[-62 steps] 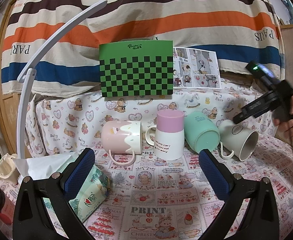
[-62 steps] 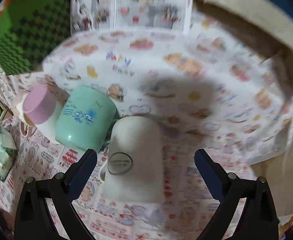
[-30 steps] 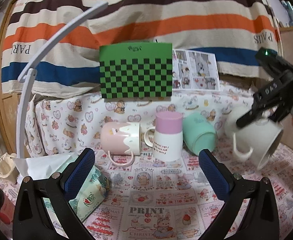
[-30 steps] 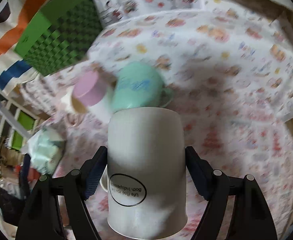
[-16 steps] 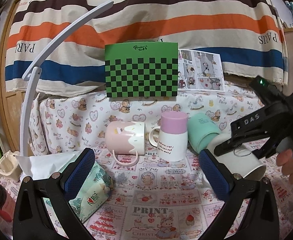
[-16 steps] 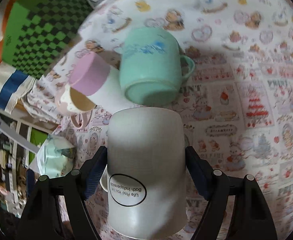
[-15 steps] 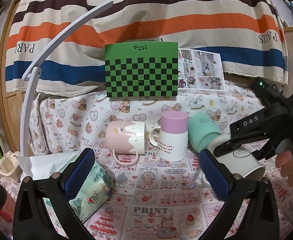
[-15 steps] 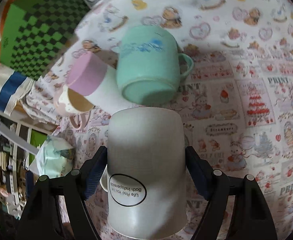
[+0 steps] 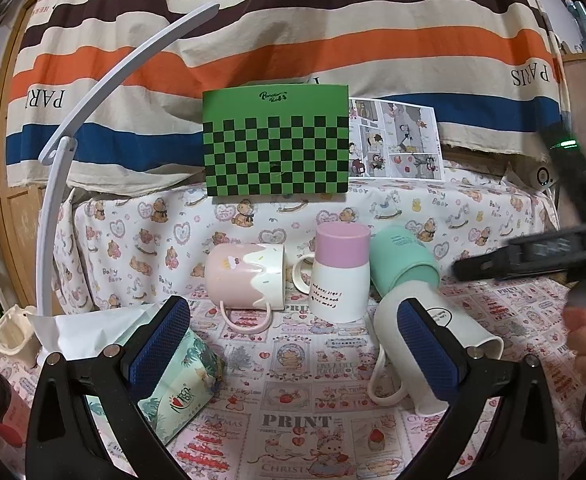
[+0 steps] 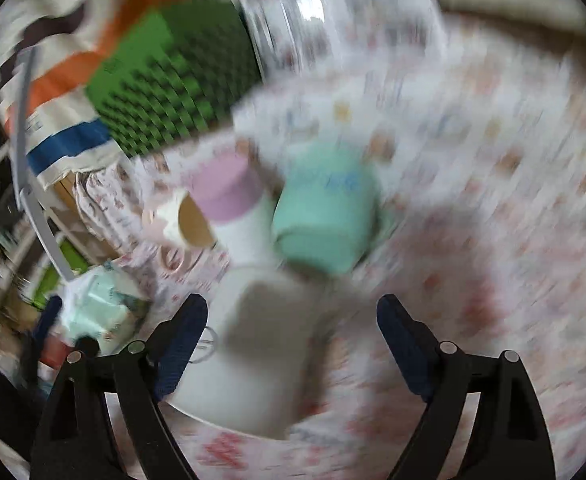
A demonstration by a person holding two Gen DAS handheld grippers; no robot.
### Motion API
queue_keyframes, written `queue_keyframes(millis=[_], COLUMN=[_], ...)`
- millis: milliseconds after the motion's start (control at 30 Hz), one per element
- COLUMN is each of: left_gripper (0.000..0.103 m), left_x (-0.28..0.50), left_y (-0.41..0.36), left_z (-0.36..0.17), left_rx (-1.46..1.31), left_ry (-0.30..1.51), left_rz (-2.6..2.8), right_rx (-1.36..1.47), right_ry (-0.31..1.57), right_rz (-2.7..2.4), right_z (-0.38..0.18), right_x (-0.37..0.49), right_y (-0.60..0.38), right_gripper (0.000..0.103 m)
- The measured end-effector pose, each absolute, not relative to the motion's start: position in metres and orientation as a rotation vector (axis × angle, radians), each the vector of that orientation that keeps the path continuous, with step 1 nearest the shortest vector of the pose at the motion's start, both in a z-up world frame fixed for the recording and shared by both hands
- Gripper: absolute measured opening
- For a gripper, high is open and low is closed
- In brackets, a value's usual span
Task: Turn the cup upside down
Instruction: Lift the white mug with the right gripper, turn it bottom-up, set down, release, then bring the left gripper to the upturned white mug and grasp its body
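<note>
Our right gripper (image 10: 291, 336) hangs wide open, holding nothing, above the white cup (image 9: 433, 332), which stands mouth-down, seemingly leaning, near the cartoon-print cloth's (image 9: 293, 420) right edge. Our left gripper (image 9: 293, 344) gapes empty. Lift away straight, without clipping it

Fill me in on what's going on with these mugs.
A person holds a gripper in each hand. The right gripper is open, with the white mug between its fingers; in the left wrist view that mug lies tilted on the patterned cloth, not yet mouth-down. The left gripper hovers open and empty. The pink-topped mug stands upside down; the pink and mint mugs lie on their sides.
</note>
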State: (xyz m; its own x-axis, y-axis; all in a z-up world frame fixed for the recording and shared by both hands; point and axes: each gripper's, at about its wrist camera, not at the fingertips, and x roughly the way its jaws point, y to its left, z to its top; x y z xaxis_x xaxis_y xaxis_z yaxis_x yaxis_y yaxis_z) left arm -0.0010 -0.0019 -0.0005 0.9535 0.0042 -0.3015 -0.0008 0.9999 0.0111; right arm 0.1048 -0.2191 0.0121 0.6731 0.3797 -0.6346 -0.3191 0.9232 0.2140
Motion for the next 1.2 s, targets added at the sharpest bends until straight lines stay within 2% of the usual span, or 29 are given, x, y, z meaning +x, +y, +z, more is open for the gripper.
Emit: queue_keyframes(millis=[67, 200, 467, 900, 1067, 1200], left_gripper=[0.103, 0.103, 0.103, 0.103, 0.103, 0.103], left_x=[-0.001, 0.0, -0.001, 0.0, 0.005, 0.023], left_y=[-0.002, -0.002, -0.001, -0.006, -0.023, -0.046], left_z=[0.0, -0.001, 0.0, 0.001, 0.036, 0.062], left_rx=[0.013, 0.009, -0.001, 0.021, 0.009, 0.002], left_ry=[0.306, 0.307, 0.303, 0.332, 0.364, 0.479], left_rz=[0.001, -0.012, -0.029, 0.021, 0.016, -0.007], right_rx=[-0.02, -0.124, -0.123, -0.125, -0.056, -0.005], right_ry=[0.508, 0.212, 0.053, 0.102, 0.191, 0.256], right_rz=[0.317, 0.175, 0.09, 0.087, 0.07, 0.039], right_z=[0.022, 0.026, 0.027, 0.013, 0.008, 0.002], right_x=[0.074, 0.033, 0.004, 0.008, 0.028, 0.042], right_y=[-0.234, -0.263, -0.288, -0.295, -0.308, -0.319], right_gripper=[0.089, 0.1, 0.103, 0.103, 0.103, 0.103])
